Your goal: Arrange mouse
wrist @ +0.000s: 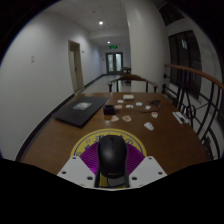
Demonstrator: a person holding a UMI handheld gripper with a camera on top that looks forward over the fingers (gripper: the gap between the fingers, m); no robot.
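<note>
A black computer mouse point(112, 160) sits between my two fingers, its rounded back towards the camera. My gripper point(112, 148) is shut on it, with the purple pads point(88, 155) pressing on both of its sides. The mouse is held above the near end of a long brown wooden table point(60, 135). A round yellow-rimmed shape point(112, 136) shows just beyond the mouse; the mouse and pads hide most of it.
A closed dark laptop point(80, 112) lies on the table ahead to the left. Several white cards point(128, 103) are scattered across the middle and right. A black object point(181, 117) lies near the right edge. Chairs stand on the right; a corridor runs beyond.
</note>
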